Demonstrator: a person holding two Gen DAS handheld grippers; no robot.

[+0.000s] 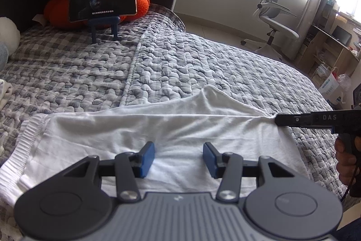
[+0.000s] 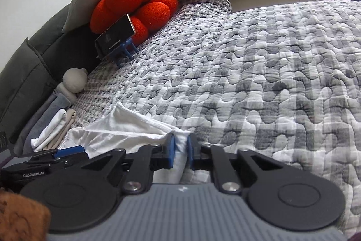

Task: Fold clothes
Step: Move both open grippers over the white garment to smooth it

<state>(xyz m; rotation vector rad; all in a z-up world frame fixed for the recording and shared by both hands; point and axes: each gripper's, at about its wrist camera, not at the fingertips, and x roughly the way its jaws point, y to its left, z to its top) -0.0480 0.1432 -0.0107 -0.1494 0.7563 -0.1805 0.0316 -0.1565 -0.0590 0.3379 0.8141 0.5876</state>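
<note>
Two tools at a white garment (image 1: pixel 144 134) spread on the bed (image 1: pixel 203 64).
Left wrist view: left tool (image 1: pixel 179 156) hovers spread over the cloth; right tool (image 1: pixel 278 119) pinches a taut corner. Right wrist view: its pads (image 2: pixel 171 148) clamp a white fold. Step looks like pulling flat; next, left must grip before folding over.
</note>
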